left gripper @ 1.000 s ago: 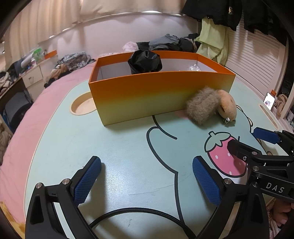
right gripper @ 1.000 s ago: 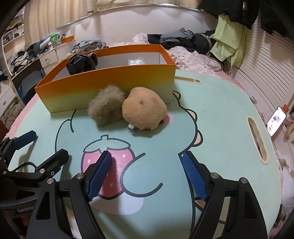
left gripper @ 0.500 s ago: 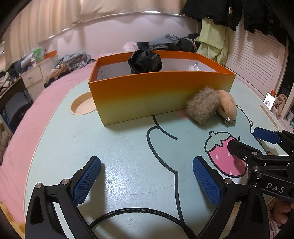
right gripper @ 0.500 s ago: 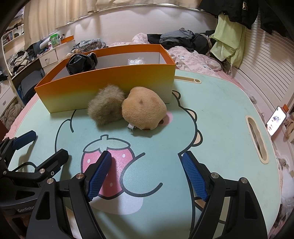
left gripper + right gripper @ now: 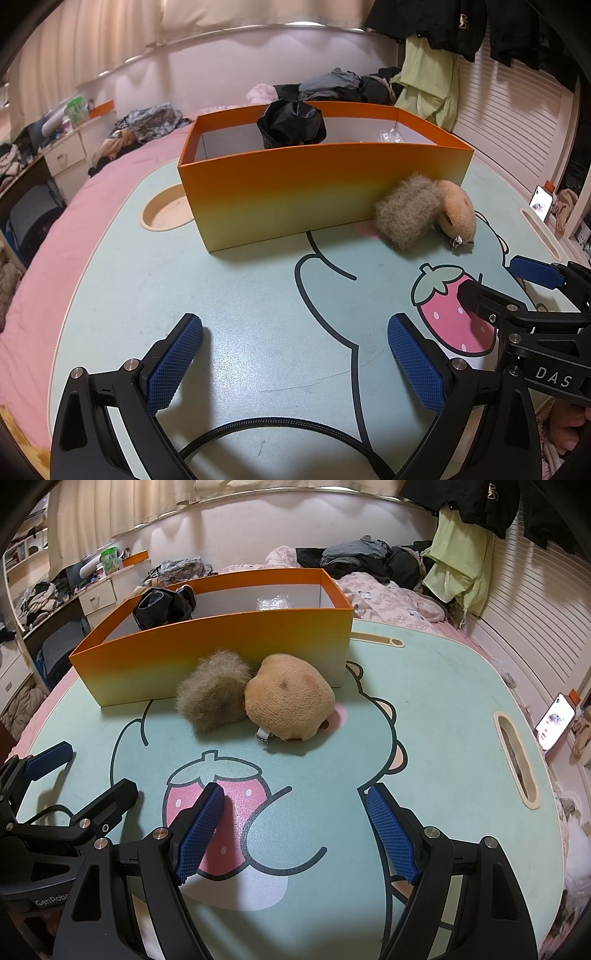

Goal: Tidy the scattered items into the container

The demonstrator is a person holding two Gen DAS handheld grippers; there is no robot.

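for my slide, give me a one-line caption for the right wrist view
Open right hand-held gripper above a strawberry-print table mat, facing two fluffy plush toys beside an orange cardboard box.

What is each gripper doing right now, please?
Left gripper: open, holding nothing.
Right gripper: open, holding nothing.

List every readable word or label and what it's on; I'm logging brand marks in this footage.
"DAS": on the right tongs' black body, seen from the left wrist.
"GenRobo", cut off at the edge: on the left tongs' body, seen from the right wrist.
Yellow emblem on the hanging black jacket: too small to read.
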